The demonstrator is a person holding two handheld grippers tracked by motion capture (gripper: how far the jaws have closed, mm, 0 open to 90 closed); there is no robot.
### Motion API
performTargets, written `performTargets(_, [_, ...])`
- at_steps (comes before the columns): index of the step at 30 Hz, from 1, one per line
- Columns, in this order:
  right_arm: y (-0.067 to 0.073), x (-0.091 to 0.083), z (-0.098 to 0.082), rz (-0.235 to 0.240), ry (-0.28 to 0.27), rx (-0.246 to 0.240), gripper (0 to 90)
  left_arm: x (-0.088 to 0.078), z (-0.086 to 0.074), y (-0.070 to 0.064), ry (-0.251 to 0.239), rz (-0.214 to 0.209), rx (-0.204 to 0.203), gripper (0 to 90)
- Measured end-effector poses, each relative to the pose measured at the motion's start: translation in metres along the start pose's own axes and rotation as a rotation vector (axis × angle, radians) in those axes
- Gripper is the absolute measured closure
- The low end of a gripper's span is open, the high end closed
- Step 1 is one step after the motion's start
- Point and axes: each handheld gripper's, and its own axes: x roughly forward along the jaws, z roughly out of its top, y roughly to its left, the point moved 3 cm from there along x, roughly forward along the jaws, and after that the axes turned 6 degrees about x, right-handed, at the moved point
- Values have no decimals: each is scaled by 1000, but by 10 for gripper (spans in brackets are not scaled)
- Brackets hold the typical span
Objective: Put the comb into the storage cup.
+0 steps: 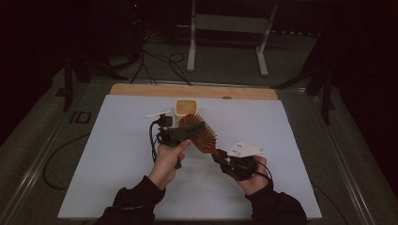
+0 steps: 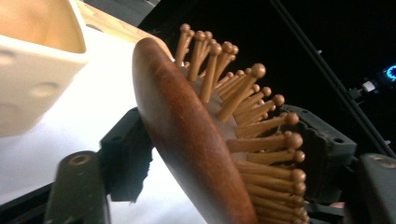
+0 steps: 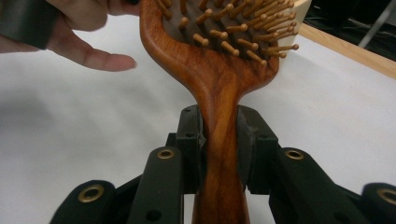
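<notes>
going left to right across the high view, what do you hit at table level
left hand → left gripper → hairbrush → right gripper

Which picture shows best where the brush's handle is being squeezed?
The right gripper view: the hairbrush handle sits clamped between that right gripper's two black jaws, close up. The high view shows the whole brush, small and dim. The left gripper view shows its wooden back and pegs between the left gripper's jaws.

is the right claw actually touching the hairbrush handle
Touching. The right gripper view shows the right claw with both jaws pressed flat against the hairbrush handle, no gap on either side.
</notes>
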Motion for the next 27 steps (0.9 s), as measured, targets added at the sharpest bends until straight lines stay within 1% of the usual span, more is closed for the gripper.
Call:
performTargets(3, [0, 2, -1, -16, 8, -9, 729, -1, -1, -1, -8, -26, -22, 395])
performTargets(4, [-1, 3, -1, -15, 10, -9, 729, -2, -2, -1, -15, -29, -30, 412])
performTargets(6, [0, 3, -2, -20, 8, -12, 729, -3, -2, -1, -27, -57, -69, 451])
performTargets(7, [1, 3, -2, -23, 12, -15, 729, -4, -2, -1, -28, -58, -73, 479])
performTargets(9, [1, 4, -2, -16, 8, -14, 729, -5, -2, -4, -31, -51, -54, 496])
performTargets(10, [1, 5, -3, -14, 15, -11, 728, -5, -2, -5, -33, -51, -47, 505])
performTargets(12, [1, 5, -3, -12, 6, -8, 728, -6, -2, -7, -38, -55, -30, 517])
performTargets(13, [1, 5, -3, -12, 6, -8, 728, -6, -2, -7, -38, -55, -30, 522])
performTargets(14, [1, 5, -3, -8, 9, -4, 727, -6, -1, -8, -42, -57, -21, 522])
performTargets(15, [1, 5, -3, -14, 2, -8, 727, -6, -1, -9, -44, -60, -19, 529])
performTargets(17, [0, 4, -3, -20, 5, -3, 724, -6, 0, -11, -45, -71, 1, 536])
performTargets(20, [-1, 3, -3, -14, -1, 4, 713, -6, 1, -16, -50, -81, 38, 542])
performTargets(21, [-1, 2, -3, -9, -11, 17, 672, -6, 1, -17, -52, -83, 40, 542])
performTargets(22, [-2, 2, -2, 0, -23, 33, 592, -6, 2, -18, -45, -95, 47, 543])
performTargets(24, [-5, 2, 0, 5, -26, 38, 419, -6, 3, -22, -46, -95, 65, 543])
performTargets(25, [-7, 2, 0, 17, -36, 46, 375, -7, 4, -23, -42, -93, 80, 543])
performTargets(26, [-8, 1, 0, 20, -52, 50, 290, -7, 5, -25, -46, -90, 89, 542])
performTargets(27, [-8, 1, 0, 23, -54, 41, 217, -7, 7, -25, -45, -87, 96, 542])
